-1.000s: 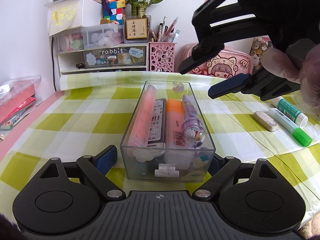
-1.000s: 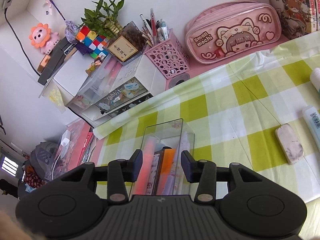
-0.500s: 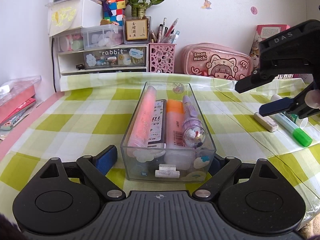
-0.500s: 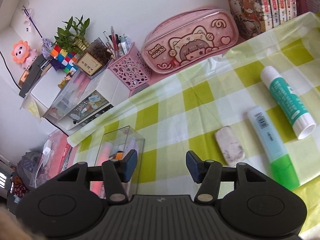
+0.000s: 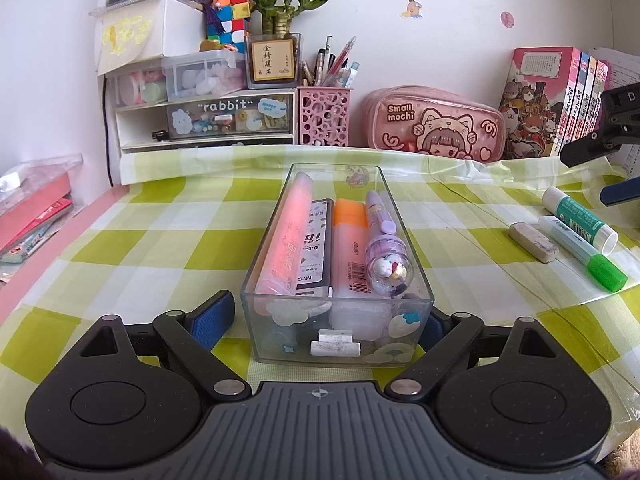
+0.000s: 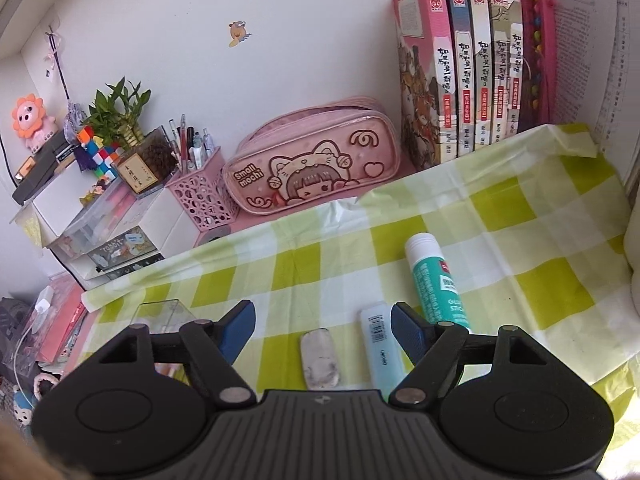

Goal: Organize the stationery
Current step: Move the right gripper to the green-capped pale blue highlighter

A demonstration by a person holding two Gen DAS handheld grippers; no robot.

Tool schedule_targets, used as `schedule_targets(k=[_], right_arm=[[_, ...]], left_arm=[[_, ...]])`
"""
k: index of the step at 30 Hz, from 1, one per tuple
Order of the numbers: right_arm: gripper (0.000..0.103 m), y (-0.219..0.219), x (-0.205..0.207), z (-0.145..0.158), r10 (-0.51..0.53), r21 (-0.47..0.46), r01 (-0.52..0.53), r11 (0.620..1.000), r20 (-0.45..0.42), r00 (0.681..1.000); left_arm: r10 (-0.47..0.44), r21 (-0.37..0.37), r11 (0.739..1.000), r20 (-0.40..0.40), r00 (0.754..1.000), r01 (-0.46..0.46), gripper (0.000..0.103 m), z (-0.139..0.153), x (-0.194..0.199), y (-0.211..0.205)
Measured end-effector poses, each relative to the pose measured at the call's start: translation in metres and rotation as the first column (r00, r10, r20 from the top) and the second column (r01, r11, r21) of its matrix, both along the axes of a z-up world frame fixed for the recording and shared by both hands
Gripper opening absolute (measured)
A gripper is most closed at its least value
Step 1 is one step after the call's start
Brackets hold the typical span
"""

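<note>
A clear plastic box (image 5: 404, 240) sits mid-cloth holding a pink tube, a black refill case, an orange highlighter and a purple pen. My left gripper (image 5: 324, 316) straddles its near end. The left pad stands a little off the wall and the right pad is partly hidden behind the box. My right gripper (image 6: 324, 328) hovers over the right of the cloth with its jaws opening and nothing held. The worn eraser (image 6: 320, 360) and the pale blue highlighter (image 6: 380, 348) lie below it. A teal glue stick (image 6: 436, 284) lies just right. The left wrist view shows the right gripper (image 5: 604, 172) above the glue stick (image 5: 580, 220).
Along the back wall stand a pink pencil case (image 6: 312, 176), a pink pen holder (image 6: 200, 196), a drawer unit (image 5: 204, 120) and a row of books (image 6: 472, 68). The green checked cloth (image 6: 540, 216) ends at the table's right edge. Red folders (image 5: 32, 208) lie at the left.
My right gripper has swung right, away from the clear box, to above the eraser and highlighter, and its jaws have widened. The left gripper and box have not moved.
</note>
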State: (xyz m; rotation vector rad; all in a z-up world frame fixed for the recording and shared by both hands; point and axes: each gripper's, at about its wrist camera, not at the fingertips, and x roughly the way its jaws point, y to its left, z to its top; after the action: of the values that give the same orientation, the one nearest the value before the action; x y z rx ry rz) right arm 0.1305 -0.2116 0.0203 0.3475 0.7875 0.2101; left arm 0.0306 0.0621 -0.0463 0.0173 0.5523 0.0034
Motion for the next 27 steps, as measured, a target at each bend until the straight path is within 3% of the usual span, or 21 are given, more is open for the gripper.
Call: schedule_targets(k=[12,27], right_arm=[[0.072,-0.010,0.007,-0.026,0.023,-0.038,-0.026,0.999,-0.091,0.996],[0.072,-0.003,0.009,-0.033,0.064,-0.102,-0.078,0.992,-0.130,0.989]], left_arm=[[0.000,0.000,1.000,0.000,1.000,0.000,0.088,0.000,0.000,0.000],[0.000,0.000,1.000,0.001,1.000,0.000,0.088,0.000,0.000,0.000]])
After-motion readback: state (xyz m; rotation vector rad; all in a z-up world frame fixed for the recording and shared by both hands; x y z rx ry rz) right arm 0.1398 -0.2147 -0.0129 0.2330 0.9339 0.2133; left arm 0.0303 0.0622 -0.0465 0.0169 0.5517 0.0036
